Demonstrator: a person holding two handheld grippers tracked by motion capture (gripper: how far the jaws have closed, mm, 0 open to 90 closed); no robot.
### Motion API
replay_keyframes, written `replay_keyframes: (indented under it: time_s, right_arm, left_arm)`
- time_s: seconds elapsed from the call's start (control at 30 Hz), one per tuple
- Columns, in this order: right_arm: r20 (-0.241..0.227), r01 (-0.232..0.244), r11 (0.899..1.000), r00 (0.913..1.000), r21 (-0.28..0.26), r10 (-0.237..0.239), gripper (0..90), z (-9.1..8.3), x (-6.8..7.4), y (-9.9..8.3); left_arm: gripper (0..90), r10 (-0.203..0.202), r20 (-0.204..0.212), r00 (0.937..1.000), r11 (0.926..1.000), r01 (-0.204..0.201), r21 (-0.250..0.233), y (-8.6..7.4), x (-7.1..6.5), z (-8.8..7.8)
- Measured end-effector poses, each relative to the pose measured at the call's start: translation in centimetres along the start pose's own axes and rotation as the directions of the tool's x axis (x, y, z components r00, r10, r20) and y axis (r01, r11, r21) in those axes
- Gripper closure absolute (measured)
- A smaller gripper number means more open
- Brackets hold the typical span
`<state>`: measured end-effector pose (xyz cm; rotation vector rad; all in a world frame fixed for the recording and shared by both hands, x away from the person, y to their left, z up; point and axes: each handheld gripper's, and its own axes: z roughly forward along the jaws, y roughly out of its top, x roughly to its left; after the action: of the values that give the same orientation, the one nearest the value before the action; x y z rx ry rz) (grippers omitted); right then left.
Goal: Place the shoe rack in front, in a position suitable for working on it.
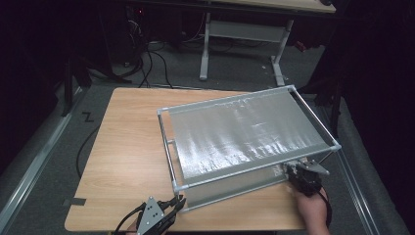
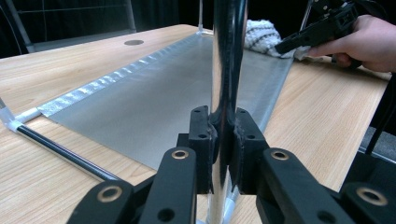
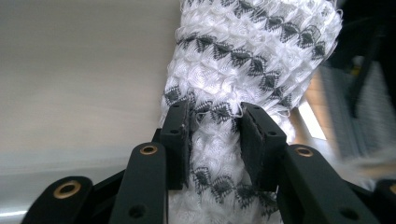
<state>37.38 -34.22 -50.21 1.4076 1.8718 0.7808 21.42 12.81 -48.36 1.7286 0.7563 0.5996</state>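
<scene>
Down at the near edge of the tabletop [image 1: 122,147], the left claw [image 1: 172,205] sits low and nearly level, pointing toward the near-left corner of a metal-framed rack [image 1: 169,147] that carries a silvery sheet [image 1: 244,132]. Its 2 jaws are clamped tight on a shiny upright post of that frame [image 2: 227,70], the pads pressing it from both sides, as the left gripper view shows from close up; a grey three-cornered plate rides on top of this claw and cables trail back off the tabletop edge. On the other side, the person's right hand [image 1: 311,208] comes in from the bottom right with the wrist roughly straight and the fingers wrapped around the tool's body, holding the right claw [image 1: 293,171] against the near-right corner of the rack, just under the silver sheet's lower edge. The right claw is partly closed on a white knitted cloth with dark diamond bands [image 3: 243,84]; the pads squeeze a bunched fold of it between them, and the rest of the cloth bulges above the jaws. Seen from the left gripper view, that cloth [image 2: 261,37] lies at the far end of the sheet, touching it, with the right hand [image 2: 369,39] held above the wood and the claw angled down into the fabric.
</scene>
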Motion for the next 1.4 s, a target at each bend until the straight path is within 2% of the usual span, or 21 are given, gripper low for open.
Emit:
replay_keyframes:
  time_s: [0.1,0.13,0.3,0.47,0.6,0.93,1.1,1.17,1.33,1.4]
  right_arm:
    - [0.029,-0.027,1.000,0.9992,-0.004,0.027,65.9,-0.2,-1.2,-0.3]
    - [0.035,-0.058,0.998,0.9977,0.003,0.057,66.1,-0.2,-1.3,-0.3]
    - [0.043,-0.060,0.998,0.9973,-0.004,0.060,66.2,-0.1,-1.6,-0.3]
    - [0.037,-0.072,0.997,0.9967,-0.008,0.072,64.9,-0.1,-1.7,-0.4]
    - [0.008,-0.094,0.996,0.9955,-0.007,0.094,64.1,0.1,-1.9,-0.4]
    - [-0.007,-0.095,0.996,0.9955,-0.004,0.095,63.7,0.1,-1.6,-0.4]
    - [-0.022,-0.084,0.996,0.9962,-0.004,0.084,63.5,0.0,-0.8,-0.4]
    - [-0.029,-0.064,0.998,0.9976,-0.006,0.064,63.5,0.0,-0.4,-0.3]
    - [-0.072,-0.035,0.999,0.9968,-0.002,0.035,63.5,-0.1,1.1,-0.1]
    - [-0.097,-0.007,1.000,0.9953,-0.003,0.006,63.5,-0.1,2.1,0.1]
  left_arm:
    - [80.5,0.000,0.000,1.0000,1.0000,0.000,0.000,0.0,0.0,0.0]
    - [80.5,0.000,0.000,1.0000,1.0000,0.000,0.001,0.0,0.0,0.0]
    - [80.5,0.003,0.000,1.0000,1.0000,-0.003,0.001,0.0,0.0,0.0]
    - [80.5,0.003,0.000,1.0000,1.0000,-0.003,-0.002,0.0,0.0,0.0]
    - [80.5,0.005,0.001,1.0000,1.0000,-0.005,-0.003,0.0,0.0,0.0]
    - [80.5,0.007,0.002,1.0000,0.9999,-0.007,-0.008,-0.1,0.0,0.1]
    - [80.4,0.002,0.008,1.0000,1.0000,-0.002,-0.010,-0.1,0.1,0.1]
    - [80.4,0.005,0.007,1.0000,0.9999,-0.005,-0.010,-0.1,0.1,0.1]
    - [80.4,0.007,0.007,1.0000,0.9999,-0.007,-0.008,-0.1,0.1,0.1]
    - [80.4,0.007,0.008,0.9999,0.9999,-0.007,-0.008,-0.1,0.1,0.1]
